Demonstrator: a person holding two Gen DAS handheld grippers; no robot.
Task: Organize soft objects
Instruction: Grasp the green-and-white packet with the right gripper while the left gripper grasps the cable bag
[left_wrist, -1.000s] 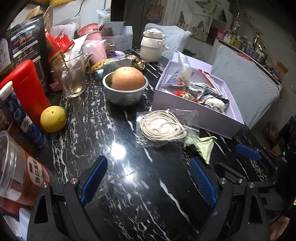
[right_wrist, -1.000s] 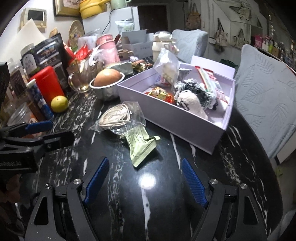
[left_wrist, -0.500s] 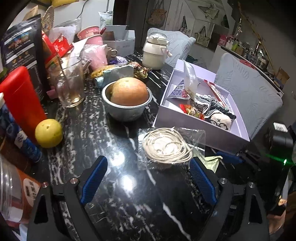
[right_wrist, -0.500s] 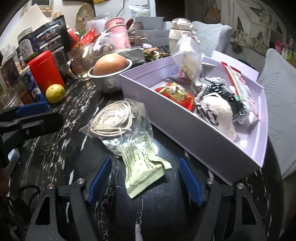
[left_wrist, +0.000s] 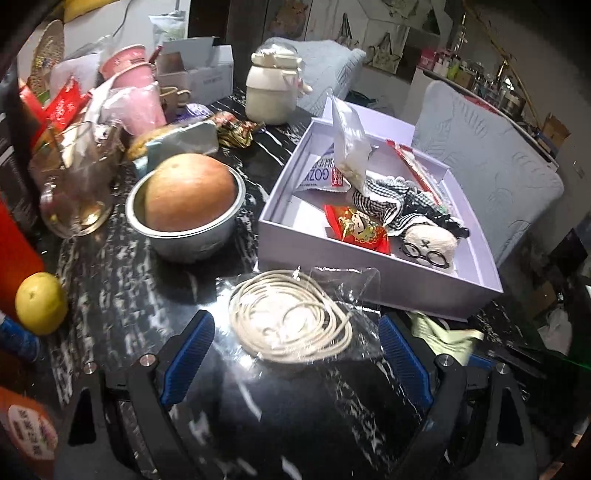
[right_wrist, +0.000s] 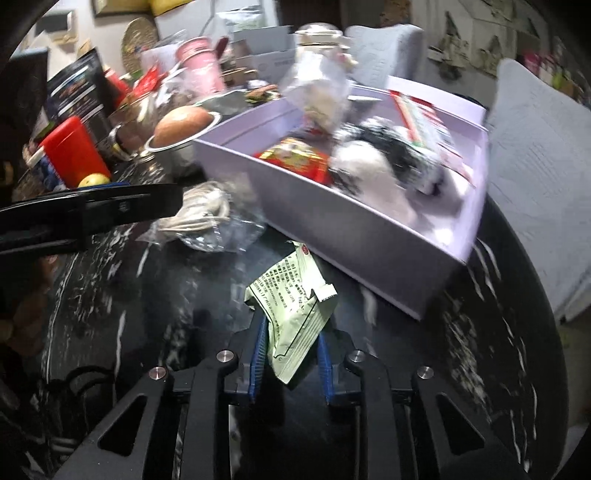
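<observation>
Between the right gripper's (right_wrist: 290, 354) closing jaws: pale green sachet (right_wrist: 293, 314), pads pressing its sides. Lavender box (right_wrist: 343, 236) at 1 o'clock, just beyond. Left gripper (left_wrist: 295, 354) jaws wide, holding nothing; bagged cord coil (left_wrist: 291, 321) between them on black marble table (left_wrist: 122, 280).

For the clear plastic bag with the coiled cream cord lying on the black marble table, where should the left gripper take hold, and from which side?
Grip the clear plastic bag with the coiled cream cord across the coil itself, coming down from above on the near side. The coil lies flat, its bulk giving something to pinch, and the open left gripper already straddles it. The lilac box blocks the far side.
</observation>
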